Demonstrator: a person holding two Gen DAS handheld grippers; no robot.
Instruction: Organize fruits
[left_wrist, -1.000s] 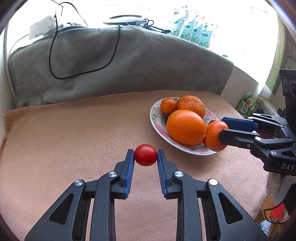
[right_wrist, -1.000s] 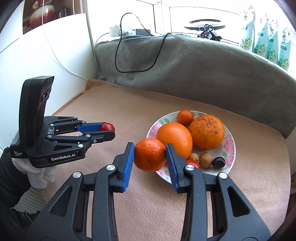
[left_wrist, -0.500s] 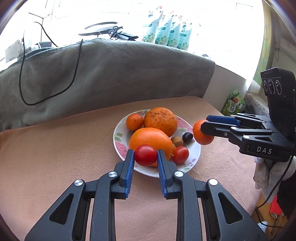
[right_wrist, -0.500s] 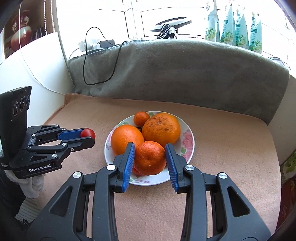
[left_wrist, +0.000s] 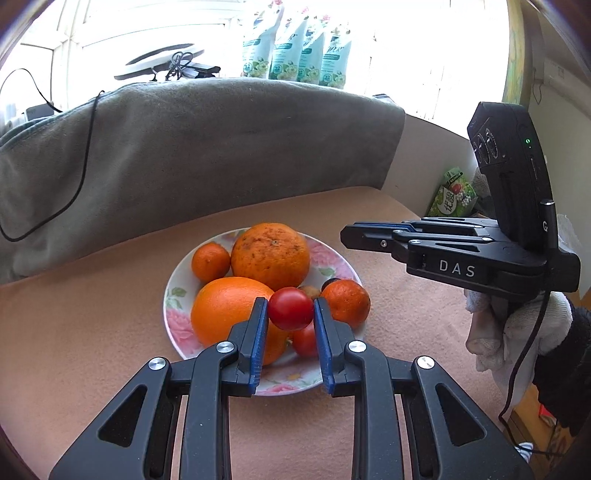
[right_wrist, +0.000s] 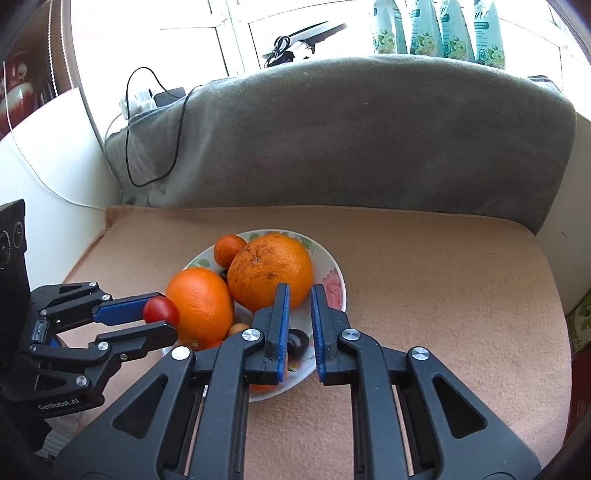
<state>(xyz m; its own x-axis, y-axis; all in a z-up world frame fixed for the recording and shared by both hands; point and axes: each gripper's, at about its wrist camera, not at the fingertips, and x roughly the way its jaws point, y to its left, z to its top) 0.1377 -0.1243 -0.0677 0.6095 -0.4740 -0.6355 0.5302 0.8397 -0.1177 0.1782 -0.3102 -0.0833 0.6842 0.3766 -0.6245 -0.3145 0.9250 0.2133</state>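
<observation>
A flowered white plate (left_wrist: 173, 295) on the peach cloth holds two big oranges (left_wrist: 271, 256), a small mandarin (left_wrist: 210, 261), a second mandarin (left_wrist: 346, 301), a tomato and small dark fruits. My left gripper (left_wrist: 290, 310) is shut on a red cherry tomato (left_wrist: 290, 308) and holds it above the plate's front; it also shows in the right wrist view (right_wrist: 161, 311). My right gripper (right_wrist: 298, 295) is empty, its jaws a narrow gap apart, above the plate's right side (right_wrist: 338, 284). In the left wrist view it (left_wrist: 345, 233) hovers right of the plate.
A grey blanket (left_wrist: 221, 147) with a black cable (left_wrist: 85, 162) covers the raised back. Pouches (left_wrist: 295, 51) stand on the sill behind. A green packet (left_wrist: 452, 195) lies off the right edge. Peach cloth (right_wrist: 443, 295) lies right of the plate.
My right gripper let go of the mandarin, which now lies on the plate's right side, and its jaws narrowed. My left gripper carried the cherry tomato over the plate.
</observation>
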